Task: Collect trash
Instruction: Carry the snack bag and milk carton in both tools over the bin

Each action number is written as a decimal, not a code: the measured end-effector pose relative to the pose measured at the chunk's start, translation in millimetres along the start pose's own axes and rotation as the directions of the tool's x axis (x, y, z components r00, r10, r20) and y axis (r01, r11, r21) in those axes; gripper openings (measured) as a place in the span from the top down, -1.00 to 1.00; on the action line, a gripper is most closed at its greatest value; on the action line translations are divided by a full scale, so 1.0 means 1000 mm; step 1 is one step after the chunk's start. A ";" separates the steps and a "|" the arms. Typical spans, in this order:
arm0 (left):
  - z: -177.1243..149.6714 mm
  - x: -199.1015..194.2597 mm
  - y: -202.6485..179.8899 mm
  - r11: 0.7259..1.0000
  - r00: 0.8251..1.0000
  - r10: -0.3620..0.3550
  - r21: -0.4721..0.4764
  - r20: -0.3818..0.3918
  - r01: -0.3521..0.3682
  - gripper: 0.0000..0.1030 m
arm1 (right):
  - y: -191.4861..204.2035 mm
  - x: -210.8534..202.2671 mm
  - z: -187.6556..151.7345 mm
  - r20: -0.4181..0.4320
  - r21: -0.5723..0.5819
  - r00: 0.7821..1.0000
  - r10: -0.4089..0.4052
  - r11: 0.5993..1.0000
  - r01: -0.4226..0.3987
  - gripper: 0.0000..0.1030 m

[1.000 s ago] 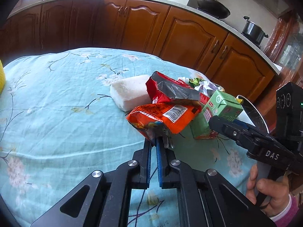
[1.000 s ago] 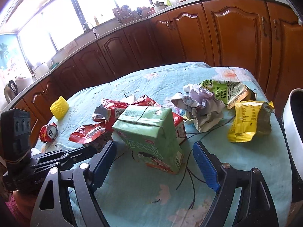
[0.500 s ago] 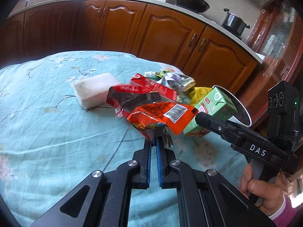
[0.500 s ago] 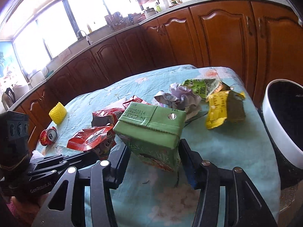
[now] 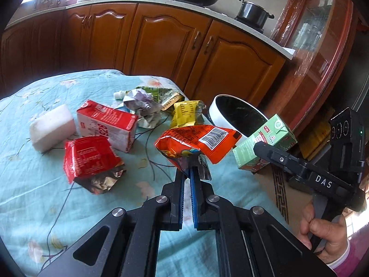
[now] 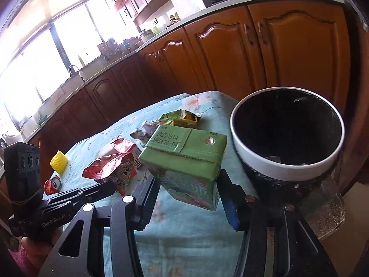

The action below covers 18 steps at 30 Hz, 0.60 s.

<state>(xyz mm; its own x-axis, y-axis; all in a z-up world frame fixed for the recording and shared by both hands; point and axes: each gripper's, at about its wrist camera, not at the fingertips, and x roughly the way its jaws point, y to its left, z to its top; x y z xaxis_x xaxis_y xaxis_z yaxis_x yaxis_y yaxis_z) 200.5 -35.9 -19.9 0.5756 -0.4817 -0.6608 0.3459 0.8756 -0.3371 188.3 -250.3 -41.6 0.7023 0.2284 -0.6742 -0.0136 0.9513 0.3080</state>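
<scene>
Green drink carton [image 6: 184, 161] sits clamped in the right gripper [image 6: 189, 198], now lifted off the table [image 6: 184, 237] and near the bin [image 6: 288, 161]; an orange snack bag [image 5: 198, 143], pinched in the left gripper [image 5: 187, 175], has risen too. Both look ready to drop; red carton [image 5: 106, 124] and wrappers [image 5: 143, 103] remain beyond.

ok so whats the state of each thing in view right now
left gripper: shut on orange snack bag, lifted
right gripper: shut on green carton, lifted
trash bin: open
red carton: lying on table
red wrapper: torn open
soda can: crushed
</scene>
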 end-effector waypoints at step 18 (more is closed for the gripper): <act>0.029 0.057 -0.055 0.994 0.998 -0.056 0.090 -0.034 0.058 0.92 | -0.051 -0.031 0.013 0.051 0.063 0.996 -0.069 0.996 0.065 0.03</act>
<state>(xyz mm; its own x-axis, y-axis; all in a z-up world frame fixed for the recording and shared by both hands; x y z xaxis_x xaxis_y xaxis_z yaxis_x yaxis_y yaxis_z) 235.9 -112.1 -19.0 0.5298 -0.5282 -0.6636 0.4445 0.8393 -0.3132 176.2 -308.8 -27.5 0.7371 0.1516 -0.6586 0.0770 0.9493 0.3047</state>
